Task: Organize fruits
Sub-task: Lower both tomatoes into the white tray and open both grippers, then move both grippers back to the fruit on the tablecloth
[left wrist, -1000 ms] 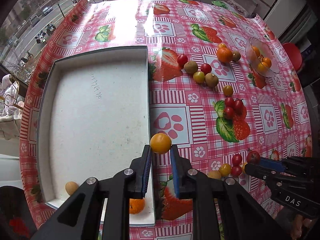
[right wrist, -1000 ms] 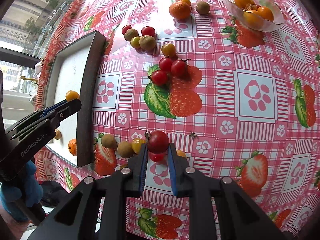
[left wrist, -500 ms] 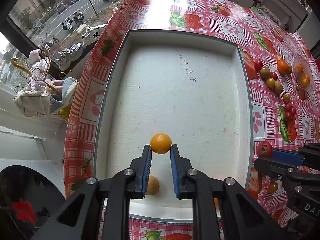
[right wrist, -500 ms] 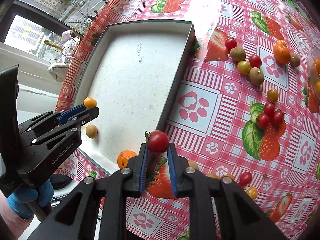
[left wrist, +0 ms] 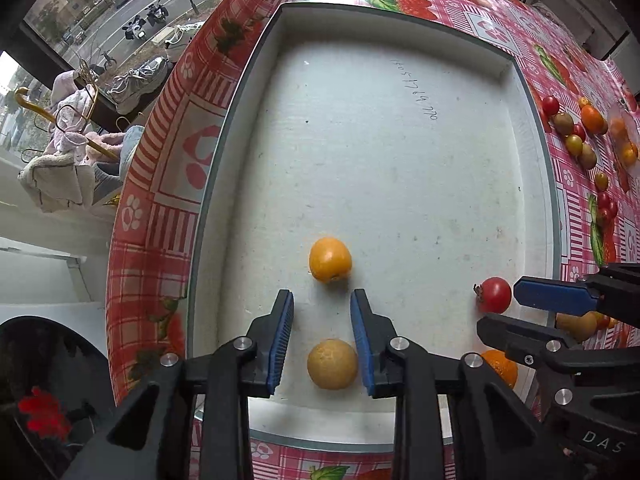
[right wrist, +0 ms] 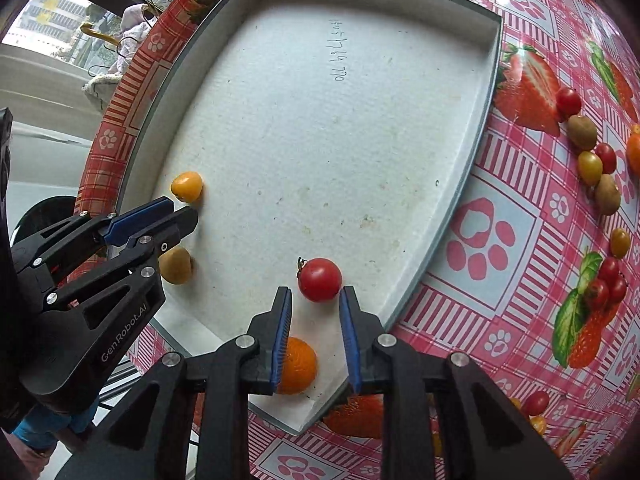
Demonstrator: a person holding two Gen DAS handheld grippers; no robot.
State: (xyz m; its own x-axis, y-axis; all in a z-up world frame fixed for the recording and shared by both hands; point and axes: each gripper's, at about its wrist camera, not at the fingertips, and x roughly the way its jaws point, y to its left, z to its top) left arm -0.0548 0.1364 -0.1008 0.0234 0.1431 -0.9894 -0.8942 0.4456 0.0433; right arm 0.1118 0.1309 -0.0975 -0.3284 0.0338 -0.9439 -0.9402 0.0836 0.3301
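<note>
A yellow-orange tomato [left wrist: 330, 260] [right wrist: 187, 187] lies on the floor of the white tray [left wrist: 400, 140] [right wrist: 320, 140], just beyond the tips of my left gripper [left wrist: 322, 296] [right wrist: 176, 212]. Its jaws are opening and hold nothing. A tan round fruit [left wrist: 332, 364] [right wrist: 176, 266] lies under them. A red tomato [right wrist: 320, 279] [left wrist: 494, 294] rests on the tray at the tips of my right gripper [right wrist: 315, 294] [left wrist: 498, 306]. Those jaws are opening too, and the pads stand off the tomato. An orange mandarin [right wrist: 298, 364] sits in the tray's near corner.
Several loose tomatoes and kiwis [right wrist: 592, 160] lie on the strawberry-print tablecloth [right wrist: 520, 220] right of the tray. A glass bowl of oranges [left wrist: 624, 136] stands far right. The table edge [left wrist: 132, 220] drops off left of the tray, by a window.
Both grippers moved from over the tablecloth to above the tray. Both opened, and the yellow tomato and the red tomato now lie on the tray floor.
</note>
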